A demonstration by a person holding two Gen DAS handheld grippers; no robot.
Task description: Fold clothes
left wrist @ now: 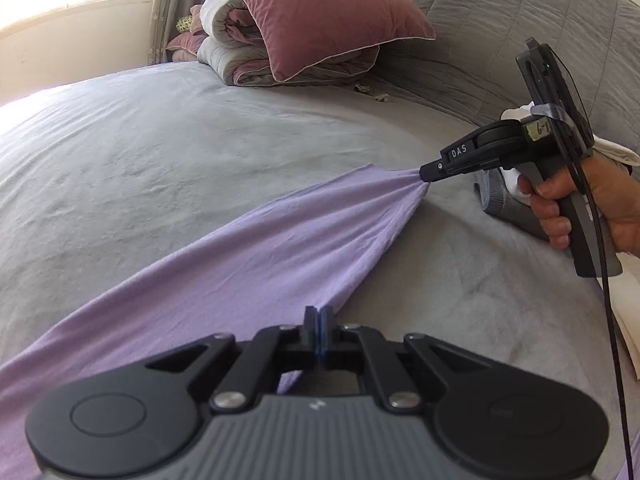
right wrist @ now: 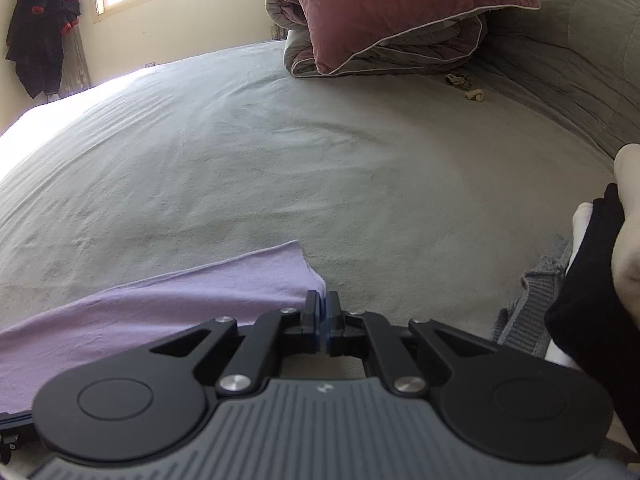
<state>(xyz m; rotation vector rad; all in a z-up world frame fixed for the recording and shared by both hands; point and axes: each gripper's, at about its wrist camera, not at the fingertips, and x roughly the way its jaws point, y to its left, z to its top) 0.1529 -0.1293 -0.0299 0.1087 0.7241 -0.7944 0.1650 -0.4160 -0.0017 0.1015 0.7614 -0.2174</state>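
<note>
Left wrist: left tool (left wrist: 319,314) and right tool (left wrist: 425,173) both clamp lilac garment (left wrist: 260,256), stretched over bed (left wrist: 160,160)

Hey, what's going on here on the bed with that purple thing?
A person is folding a lilac garment on a grey bed. Each hand holds a gripper: the left gripper and the right gripper are both shut on the cloth's edge, pulling it taut between them. A folded pile sits beside the right hand.

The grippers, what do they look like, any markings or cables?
Each hand-held gripper is black with a ribbed grey body: left, right. The right has a pistol grip, a "DAS" label, a handwritten tag and a black cable.
</note>
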